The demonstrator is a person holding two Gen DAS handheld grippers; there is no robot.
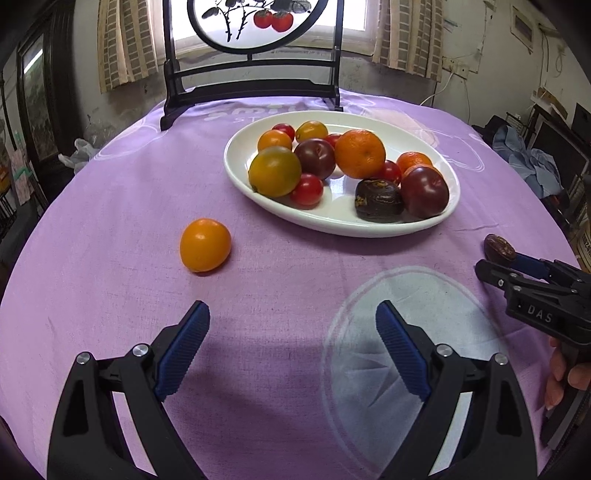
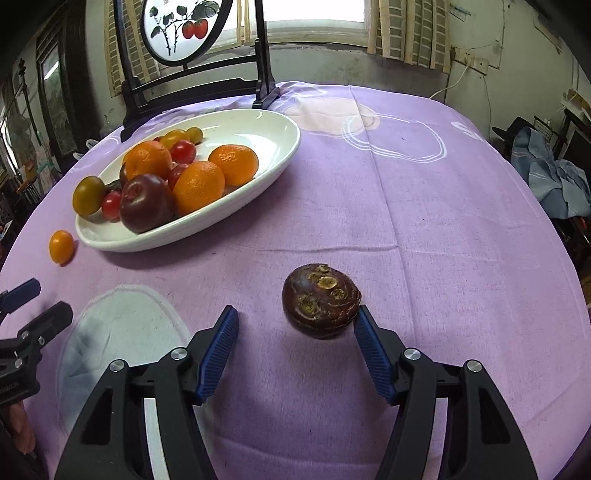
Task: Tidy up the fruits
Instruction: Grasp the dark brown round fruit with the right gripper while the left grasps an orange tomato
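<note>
A white oval plate (image 1: pixel 240 170) (image 2: pixel 280 155) holds several fruits: oranges, dark plums, cherry tomatoes and a dark water chestnut (image 1: pixel 378 200). A small orange fruit (image 1: pixel 205 244) (image 2: pixel 61 246) lies loose on the purple cloth, ahead and left of my open, empty left gripper (image 1: pixel 291 314). A second dark water chestnut (image 2: pixel 320 300) (image 1: pixel 499 248) lies on the cloth between the tips of my open right gripper (image 2: pixel 297 319), close against its right finger. The right gripper also shows in the left wrist view (image 1: pixel 496 264).
A dark wooden stand with a round painted screen (image 1: pixel 255 22) (image 2: pixel 181 29) stands at the table's back edge behind the plate. Blue clothes (image 2: pixel 557 181) lie off the table at the right. The round table drops off on all sides.
</note>
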